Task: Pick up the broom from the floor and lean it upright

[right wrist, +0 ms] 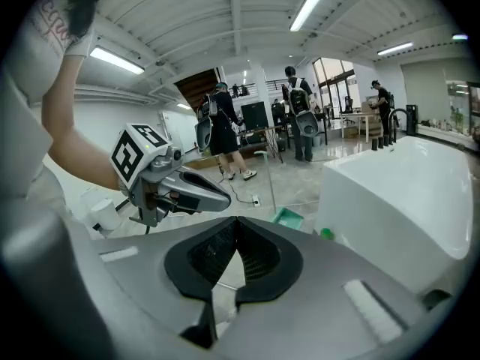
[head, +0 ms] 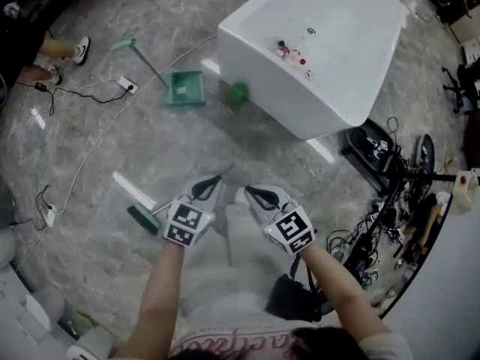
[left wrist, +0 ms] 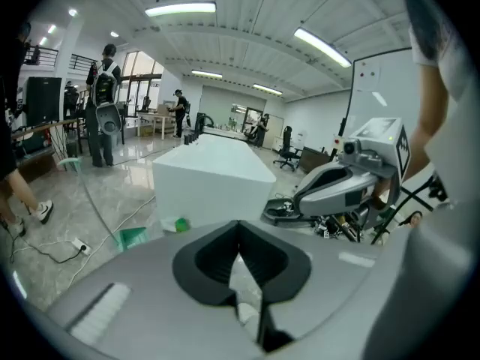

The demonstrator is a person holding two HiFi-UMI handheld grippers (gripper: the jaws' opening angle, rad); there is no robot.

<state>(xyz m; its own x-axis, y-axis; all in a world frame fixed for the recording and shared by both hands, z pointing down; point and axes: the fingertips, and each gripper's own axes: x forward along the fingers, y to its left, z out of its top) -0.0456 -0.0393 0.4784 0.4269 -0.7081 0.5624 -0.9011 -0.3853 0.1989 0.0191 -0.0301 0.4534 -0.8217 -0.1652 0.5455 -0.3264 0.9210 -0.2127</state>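
Head view, looking steeply down: I am holding my left gripper (head: 215,180) and right gripper (head: 251,193) side by side above a grey marbled floor (head: 150,148). Both are clenched on nothing, tips meeting.

The broom (head: 142,220) is lying flat on the floor just left of my left gripper. Its dark green head is pointing toward me, and its thin handle (head: 161,206) is running up and right beneath that gripper. A white bathtub (head: 322,73) is standing beyond, with a green dustpan (head: 185,88) beside it.

What could go wrong, in my judgement: with jaws shut, I would only be nudging the handle unless I open them first. A thin handle flat on hard stone could roll or skid away from the pads. Once propped, the broom could slide on this glossy floor.

Hard to make out: my left gripper is covering the handle's middle, and its far end is fading into the marbling. Neither gripper view is showing the broom clearly.
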